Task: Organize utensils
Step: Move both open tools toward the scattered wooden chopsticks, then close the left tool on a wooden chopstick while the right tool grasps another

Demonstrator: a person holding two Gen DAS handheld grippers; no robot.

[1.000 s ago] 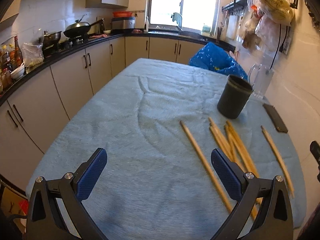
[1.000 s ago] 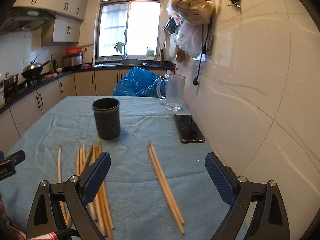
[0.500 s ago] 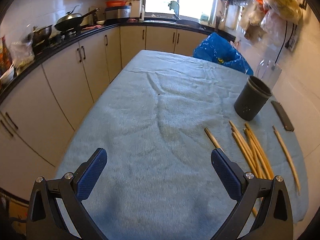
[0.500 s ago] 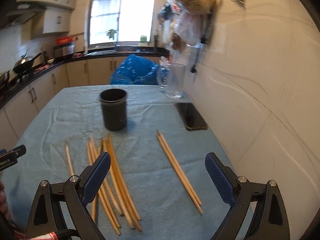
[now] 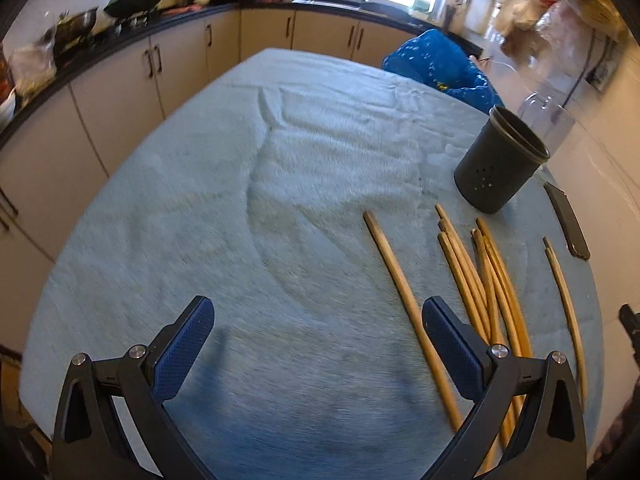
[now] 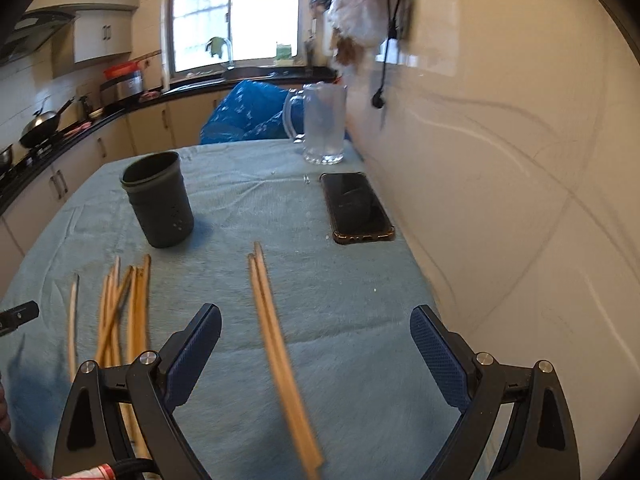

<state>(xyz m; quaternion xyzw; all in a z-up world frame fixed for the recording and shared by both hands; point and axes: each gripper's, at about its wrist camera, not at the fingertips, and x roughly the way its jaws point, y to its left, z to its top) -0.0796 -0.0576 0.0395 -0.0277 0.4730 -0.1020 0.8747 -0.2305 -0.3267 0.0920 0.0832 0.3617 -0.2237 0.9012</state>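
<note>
Several wooden chopsticks lie on the blue-grey cloth. In the left wrist view a single chopstick [image 5: 404,300] lies left of a loose bundle [image 5: 488,280], and a pair [image 5: 564,300] lies at the far right. A dark utensil cup [image 5: 500,160] stands upright beyond them. My left gripper [image 5: 316,344] is open and empty, just left of the single chopstick. In the right wrist view my right gripper [image 6: 316,348] is open and empty, with the pair of chopsticks [image 6: 276,344] lying between its fingers on the cloth. The bundle [image 6: 120,312] and cup [image 6: 160,200] are to the left.
A black phone [image 6: 356,208] lies near the wall on the right. A clear glass jug [image 6: 320,124] stands behind it, and a blue bag [image 6: 248,112] sits at the table's far end. Kitchen cabinets [image 5: 120,80] run along the left.
Both grippers have shifted and come lower toward the chopsticks. The pair now lies between the right gripper's fingers. Both stay open and empty.
</note>
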